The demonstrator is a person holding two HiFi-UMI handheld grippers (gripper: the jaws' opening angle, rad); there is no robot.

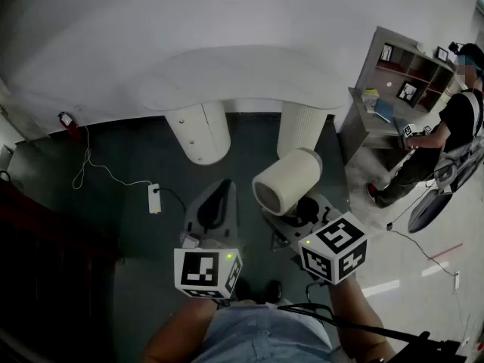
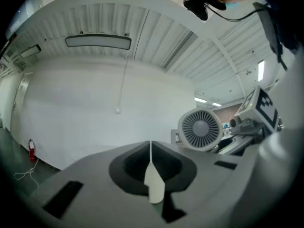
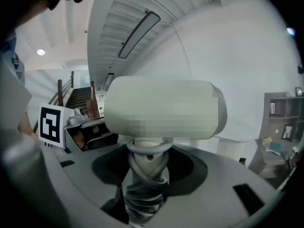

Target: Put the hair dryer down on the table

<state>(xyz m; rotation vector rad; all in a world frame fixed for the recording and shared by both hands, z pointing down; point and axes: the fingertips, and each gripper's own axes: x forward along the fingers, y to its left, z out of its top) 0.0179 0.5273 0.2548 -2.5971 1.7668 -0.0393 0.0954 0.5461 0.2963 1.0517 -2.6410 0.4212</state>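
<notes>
Hair dryer (image 1: 287,181), cream barrel, is up in the air on the near side of the table (image 1: 242,78), not on it, over the dark floor (image 1: 136,157). The barrel lies roughly level, with its open end toward the person. In the left gripper view its round grille end (image 2: 200,128) shows.

Right gripper (image 1: 299,214) grips the dryer by the handle. In the right gripper view the jaws stand fairly wide, closed on the handle (image 3: 145,184), which has a grey band or cord wound round it. The barrel (image 3: 161,109) sits just above the jaws.

Left gripper (image 1: 215,195) is also on the near side of the table, beside the right one. Its jaws (image 2: 152,175) are together with nothing between them, and it points level at the white wall. Each gripper carries a marker cube, left (image 1: 207,271) and right (image 1: 333,246).

The table is white with a rounded top and stands on two ribbed white legs (image 1: 198,131) (image 1: 301,127). Left of the table a power strip (image 1: 154,198) lies on the floor with a white cable, and farther left is a red fire extinguisher (image 1: 68,123). Right of the table stands a grey shelf unit (image 1: 401,82), and a second person (image 1: 454,119) in dark clothes is beside it.
</notes>
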